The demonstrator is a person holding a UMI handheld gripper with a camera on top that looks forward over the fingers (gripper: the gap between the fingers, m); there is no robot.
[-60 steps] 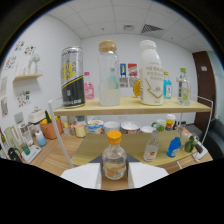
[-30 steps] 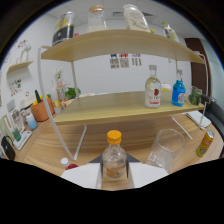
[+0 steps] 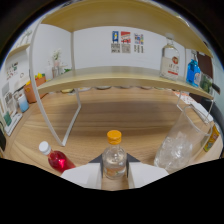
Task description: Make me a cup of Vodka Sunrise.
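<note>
My gripper [image 3: 115, 175] is shut on a small clear bottle [image 3: 114, 159] with an orange cap, held upright between its two white fingers [image 3: 82, 176]. Just to the right of the fingers stands a tall clear glass [image 3: 179, 145] with ice in it, on the wooden table [image 3: 120, 115]. To the left of the fingers lies a small bottle of red liquid [image 3: 56, 160] with a white cap, tilted on the table.
A white-framed wooden shelf [image 3: 125, 80] spans the space beyond the fingers. On it at the right stand a clear labelled bottle [image 3: 170, 63] and a blue bottle [image 3: 192, 72]. Cups and jars [image 3: 30, 90] crowd the left side. A yellow can [image 3: 212, 140] stands beyond the glass.
The gripper has dropped lower with the orange-capped bottle and moved closer to the table. The top shelf has slid out of sight, and the red bottle and iced glass now sit beside the fingers.
</note>
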